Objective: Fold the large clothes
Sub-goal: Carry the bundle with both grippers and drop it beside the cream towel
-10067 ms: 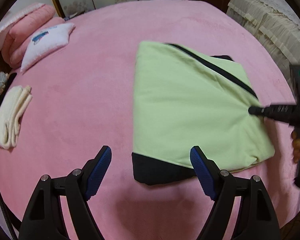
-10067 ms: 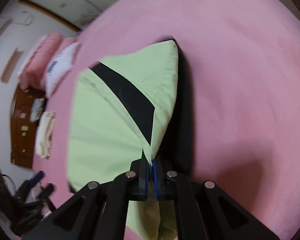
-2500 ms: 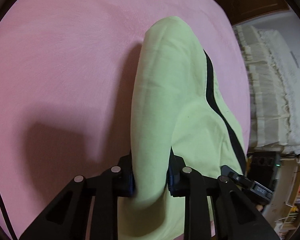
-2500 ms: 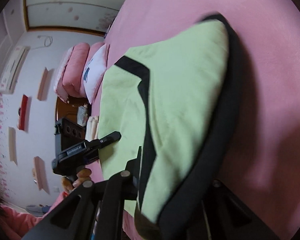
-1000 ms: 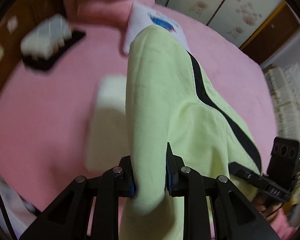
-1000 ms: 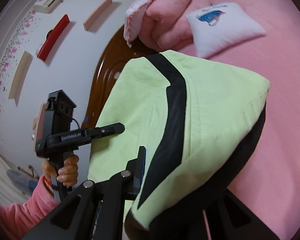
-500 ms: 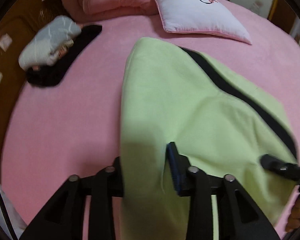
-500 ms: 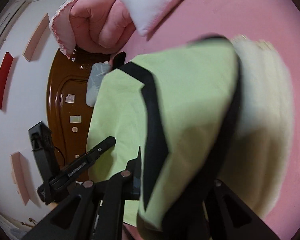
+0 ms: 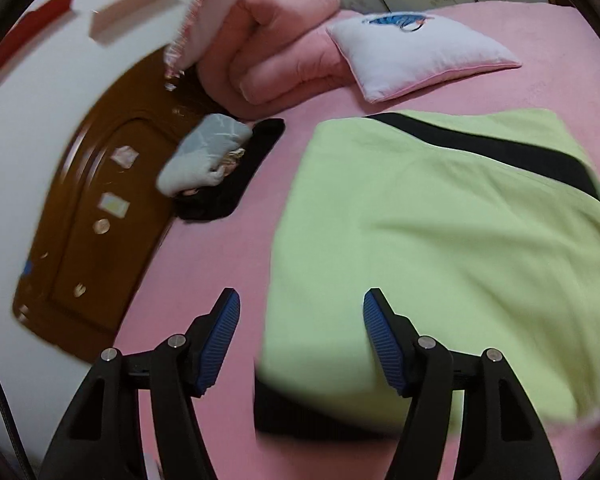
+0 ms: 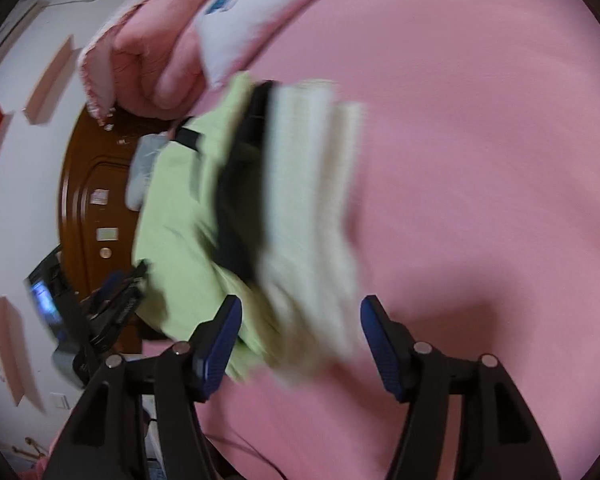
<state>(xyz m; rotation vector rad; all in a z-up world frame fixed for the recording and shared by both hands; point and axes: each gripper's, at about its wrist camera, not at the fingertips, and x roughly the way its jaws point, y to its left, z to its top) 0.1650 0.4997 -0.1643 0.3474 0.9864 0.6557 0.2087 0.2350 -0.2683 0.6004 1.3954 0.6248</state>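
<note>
Folding looks basically finished on this one. Green garment [image 9: 440, 240] sits as a chunky rectangle on the pink bed cover [image 9: 204, 264], right ahead of the left gripper [image 9: 300, 340], its near edge running between the fingers and partly under the right-hand one. Jaws have just been opening and now stand wide, blue ribbed pads clear of the cloth, so nothing is held.

Same story for the right gripper [image 10: 300, 344]: jaws just opened, spread wide, nothing pinched. From that side the picture is badly smeared, but the garment seems to lie ahead and to the left of it, resting on a folded cream towel [image 10: 312, 208]. I can't make out how squarely it sits there.

What's left, I'd guess, is only backing the grippers off, maybe patting the stack flat.

Material-wise the garment is soft matte cotton-ish fabric, pale lime with a black stripe [image 9: 500, 148] slanting across the far side and a black layer showing at the near edge. Cover is fuzzy fleece. Pink quilt [image 9: 276, 40] and white pillow [image 9: 416, 52] sit well beyond the garment.
</note>
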